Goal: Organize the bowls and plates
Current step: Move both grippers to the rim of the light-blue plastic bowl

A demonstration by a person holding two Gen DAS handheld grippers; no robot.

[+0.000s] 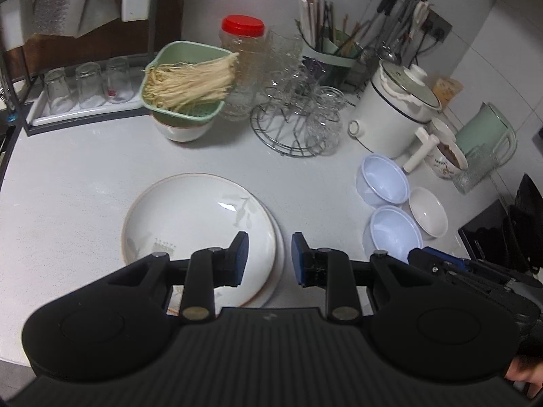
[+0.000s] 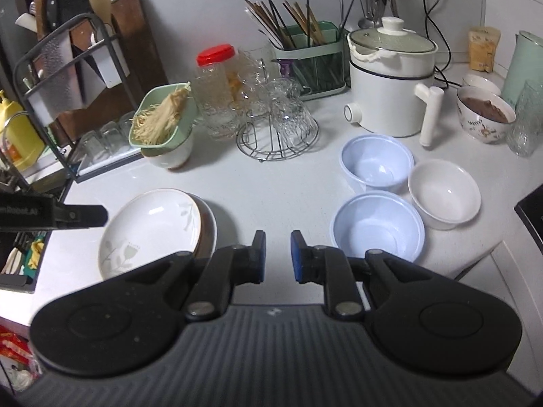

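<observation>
Two stacked white plates with a leaf print lie on the white counter; in the right wrist view the plates sit at lower left. My left gripper hovers over their right rim, its blue pads a narrow gap apart, gripping nothing. Right of the plates stand two pale blue bowls and a small white bowl. My right gripper hangs over bare counter between the plates and the near blue bowl, pads slightly apart and empty. The far blue bowl and white bowl sit behind.
A green strainer of enoki mushrooms rests on a white bowl at the back. Beside it are a red-lidded jar, a wire rack of glasses, a white electric pot and a bowl of brown food. A tray of upturned glasses stands far left.
</observation>
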